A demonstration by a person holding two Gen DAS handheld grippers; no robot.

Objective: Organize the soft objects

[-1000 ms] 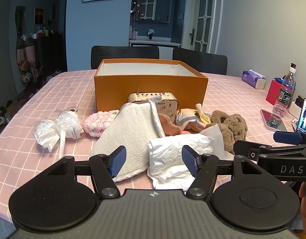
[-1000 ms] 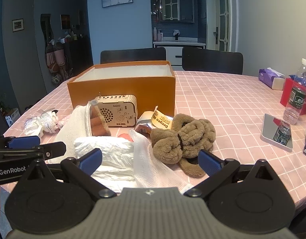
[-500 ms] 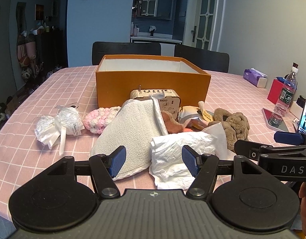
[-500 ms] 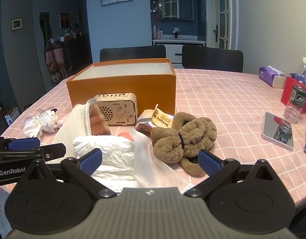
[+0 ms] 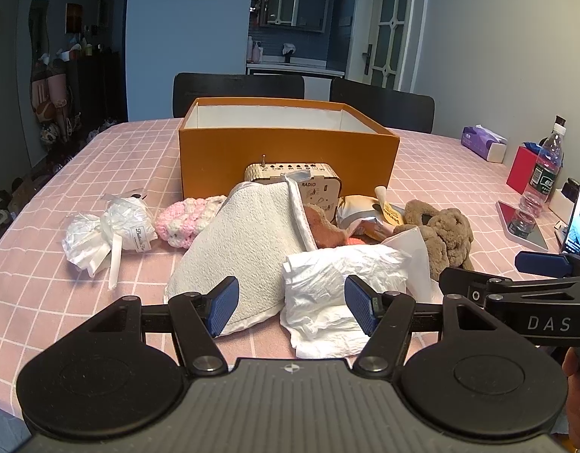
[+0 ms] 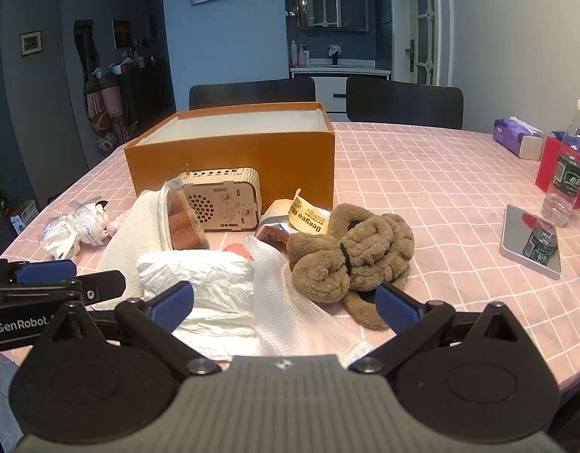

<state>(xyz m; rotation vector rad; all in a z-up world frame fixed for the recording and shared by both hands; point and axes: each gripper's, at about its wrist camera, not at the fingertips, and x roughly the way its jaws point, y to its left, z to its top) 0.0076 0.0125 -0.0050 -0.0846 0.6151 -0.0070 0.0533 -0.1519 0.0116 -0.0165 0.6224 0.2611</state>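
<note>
Table carries an orange box at frame centre, its interior appearing vacant. Soft items lie heaped below it: white towel, brown plush, crumpled white wrap. Left gripper and right gripper hover with jaws spread, holding nothing. Recommendation: pinch one bulky fold deeply, lift clear before boxing

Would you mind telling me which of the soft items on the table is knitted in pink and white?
The small crocheted piece, lying between the white tied bundle and the cream towel; the others are plain white, cream or brown.
</note>
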